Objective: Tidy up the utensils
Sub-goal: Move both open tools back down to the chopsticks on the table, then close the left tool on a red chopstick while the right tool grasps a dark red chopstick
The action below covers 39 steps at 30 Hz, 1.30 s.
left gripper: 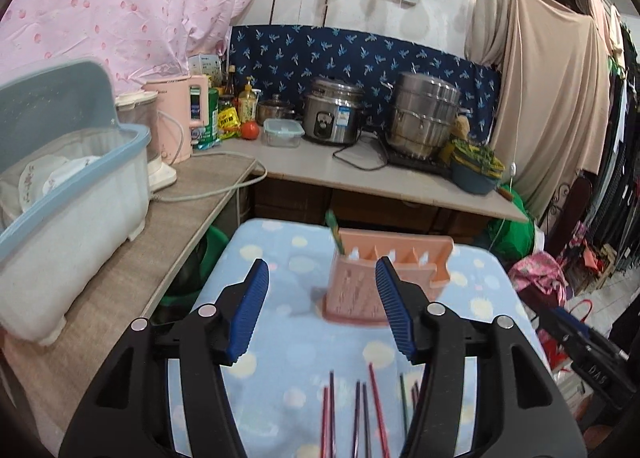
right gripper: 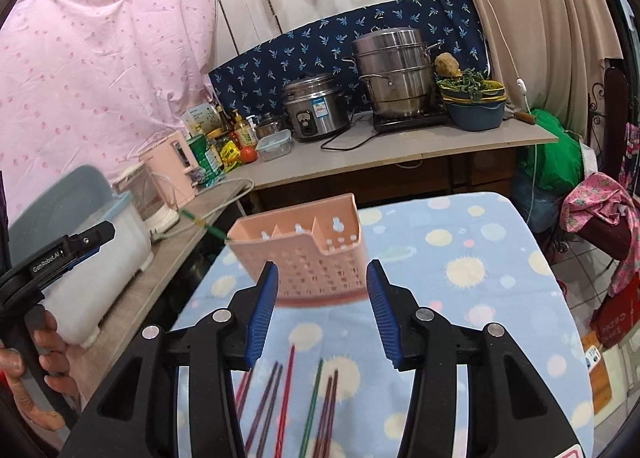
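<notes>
Your left gripper point(left gripper: 322, 278) has its fingers spread with nothing between them, and so does your right gripper point(right gripper: 322, 278). The loose chopsticks point(right gripper: 288, 398) lie on the spotted blue cloth point(right gripper: 480, 258) below and just short of both sets of fingertips — untouched by either. The pink utensil holder point(right gripper: 308, 250) stands upright farther ahead on the cloth, apart from the pads, with one green chopstick point(left gripper: 334, 232) already leaning out of its left end compartment.

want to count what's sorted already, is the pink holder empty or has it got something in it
Not empty: one green stick pokes out of the end compartment of the holder. The other compartments look empty. The chopsticks lie on the cloth.
</notes>
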Each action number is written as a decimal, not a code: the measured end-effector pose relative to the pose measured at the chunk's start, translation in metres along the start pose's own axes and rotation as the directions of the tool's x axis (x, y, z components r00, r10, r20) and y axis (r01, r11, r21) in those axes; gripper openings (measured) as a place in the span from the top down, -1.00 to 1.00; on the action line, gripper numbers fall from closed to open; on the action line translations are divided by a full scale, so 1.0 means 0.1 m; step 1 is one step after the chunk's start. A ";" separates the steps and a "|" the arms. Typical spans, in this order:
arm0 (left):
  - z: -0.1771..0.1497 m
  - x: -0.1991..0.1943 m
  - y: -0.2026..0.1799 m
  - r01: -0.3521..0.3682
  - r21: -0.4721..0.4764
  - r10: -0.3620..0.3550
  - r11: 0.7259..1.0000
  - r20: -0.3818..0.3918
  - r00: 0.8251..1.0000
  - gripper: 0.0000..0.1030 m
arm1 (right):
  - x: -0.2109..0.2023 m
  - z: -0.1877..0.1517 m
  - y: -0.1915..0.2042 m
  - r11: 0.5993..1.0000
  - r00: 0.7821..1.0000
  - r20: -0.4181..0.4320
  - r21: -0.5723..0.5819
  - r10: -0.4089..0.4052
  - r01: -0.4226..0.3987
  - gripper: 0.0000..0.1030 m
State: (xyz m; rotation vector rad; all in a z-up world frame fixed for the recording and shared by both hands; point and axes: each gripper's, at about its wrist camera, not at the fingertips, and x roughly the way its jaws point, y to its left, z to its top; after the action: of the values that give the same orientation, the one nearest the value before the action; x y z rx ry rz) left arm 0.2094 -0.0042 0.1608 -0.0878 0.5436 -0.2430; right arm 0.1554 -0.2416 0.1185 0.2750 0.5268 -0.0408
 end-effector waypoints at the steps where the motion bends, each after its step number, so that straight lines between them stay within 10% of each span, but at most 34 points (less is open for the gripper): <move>1: -0.12 -0.06 0.01 -0.008 0.008 0.008 1.000 -0.011 1.000 -0.03 | -0.05 -0.09 0.00 1.000 1.000 -0.007 -0.006 -0.007 0.006 0.11; 21: -1.76 -0.23 0.23 -0.047 0.030 0.054 0.998 -0.293 0.955 -0.03 | -0.36 -1.75 -0.01 0.996 0.958 -0.273 -0.028 -0.084 0.079 0.11; 39: -2.28 -0.26 0.16 -0.019 0.043 0.034 0.999 -0.384 0.923 -0.03 | -0.20 -2.12 0.13 0.994 0.941 -0.323 -0.072 -0.101 0.082 0.20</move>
State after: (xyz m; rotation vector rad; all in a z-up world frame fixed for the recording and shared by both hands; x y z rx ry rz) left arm 0.0725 0.0140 -0.0233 0.0067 0.9319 -0.2453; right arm 0.0355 -0.1725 -0.0438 0.2011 0.8700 -0.0714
